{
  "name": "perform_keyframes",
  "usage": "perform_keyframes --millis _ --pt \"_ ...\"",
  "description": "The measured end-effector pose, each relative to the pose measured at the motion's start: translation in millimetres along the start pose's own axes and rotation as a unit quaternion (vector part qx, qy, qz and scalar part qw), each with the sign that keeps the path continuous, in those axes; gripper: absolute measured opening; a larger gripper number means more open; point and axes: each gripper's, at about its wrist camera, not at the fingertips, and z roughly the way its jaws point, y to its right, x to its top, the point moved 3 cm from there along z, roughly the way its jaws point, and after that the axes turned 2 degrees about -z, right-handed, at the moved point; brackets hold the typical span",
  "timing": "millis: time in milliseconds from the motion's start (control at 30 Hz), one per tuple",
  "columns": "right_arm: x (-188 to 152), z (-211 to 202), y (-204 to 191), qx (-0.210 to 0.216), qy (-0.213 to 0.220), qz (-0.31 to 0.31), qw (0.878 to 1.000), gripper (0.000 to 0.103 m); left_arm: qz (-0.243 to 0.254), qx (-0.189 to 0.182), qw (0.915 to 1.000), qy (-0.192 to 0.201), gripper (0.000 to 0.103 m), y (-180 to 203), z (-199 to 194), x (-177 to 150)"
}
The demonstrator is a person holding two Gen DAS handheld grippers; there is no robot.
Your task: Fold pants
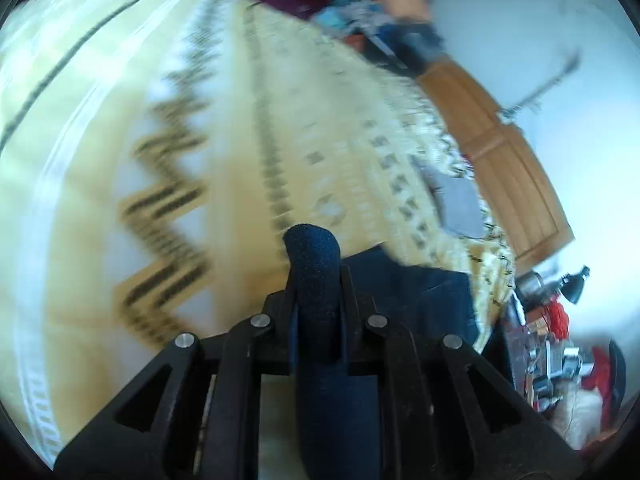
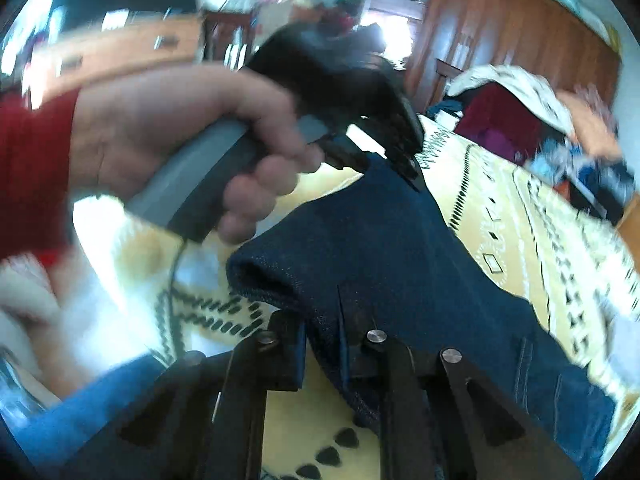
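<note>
Left gripper [image 1: 316, 280] fingers pinching dark blue pants [image 2: 384, 240]; right gripper [image 2: 324, 332] fingers likewise, above patterned bedspread [image 1: 240, 120].

Patterned yellow rug [image 1: 240, 128] underfoot; wooden wardrobe [image 2: 516, 36]; pale wall [image 1: 560, 40].

Pants [image 2: 384, 240] dark navy denim; bedspread [image 1: 240, 128] pale yellow, black-white zigzag bands; sleeve [image 2: 32, 168] red.

One pair dark blue pants [image 2: 392, 248]. Two tongs: left tongs [image 1: 316, 276], right tongs [image 2: 324, 316]. One hand [image 2: 188, 140] visible, one red sleeve [image 2: 32, 168]. One patterned yellow blanket [image 1: 240, 128]. One grey folded item [image 1: 460, 208] on blanket.
</note>
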Motion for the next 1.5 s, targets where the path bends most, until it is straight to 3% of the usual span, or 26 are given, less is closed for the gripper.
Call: perform_keyframes --millis 100,167,267,433,633,733,933,1000,1100,1167,1233,1333,1400,1500 --pt "3.9 -49.2 57.2 0.022 0.042 0.095 0.994 0.016 0.045 -0.034 0.9983 0.017 0.016 70.1 15.8 15.8" --pt "-1.1 -86.9 113.0 0.037 0.073 0.181 0.98 0.016 0.077 -0.064 0.9948 0.017 0.016 122.7 36.8 22.2" --pt "-29.1 -131.1 200.9 0.05 0.111 0.306 0.944 0.016 0.128 -0.094 0.9874 -0.005 0.017 196.3 88.4 25.0" --pt "-125.5 -168.1 325.6 0.035 0.141 0.471 0.87 0.016 0.182 -0.113 0.9738 -0.078 0.018 287.6 217.4 0.9" --pt "-244.8 -178.7 402.7 -0.012 0.133 0.586 0.799 0.016 0.205 -0.103 0.9598 -0.161 0.018 333.3 346.2 -51.7" --pt "-291.9 -174.2 419.5 -0.021 0.115 0.619 0.776 0.016 0.215 -0.089 0.955 -0.183 0.018 341.9 377.3 -74.5" --pt "-323.9 -168.3 425.1 -0.023 0.11 0.631 0.768 0.016 0.219 -0.08 0.9537 -0.19 0.021 340.2 393.6 -96.0" --pt "-333.2 -162.3 426.9 -0.025 0.102 0.631 0.768 0.017 0.221 -0.073 0.9524 -0.197 0.034 336.5 403.9 -99.6" --pt "-349.6 -153.0 433.3 -0.038 0.073 0.639 0.765 0.023 0.233 -0.048 0.9536 -0.184 0.044 335.6 407.1 -103.1" --pt "-348.8 -161.2 429.4 -0.068 0.06 0.625 0.776 0.029 0.261 -0.03 0.9523 -0.155 0.044 344.9 392.0 -103.2" --pt "-342.3 -176.3 425.2 -0.105 0.049 0.591 0.798 0.031 0.288 -0.019 0.9499 -0.119 0.046 354.1 369.1 -100.4" --pt "-330.3 -187.9 419.8 -0.144 0.031 0.552 0.821 0.031 0.303 -0.008 0.9504 -0.071 0.058 355.5 326.1 -91.1" --pt "-325.7 -191.9 419.1 -0.154 0.023 0.54 0.827 0.031 0.299 0.005 0.9534 -0.042 0.069 346.6 299.9 -85.2" --pt "-316.3 -205.6 418.6 -0.175 0.013 0.519 0.837 0.032 0.295 0.034 0.9543 -0.029 0.072 318.9 267.2 -86.5"
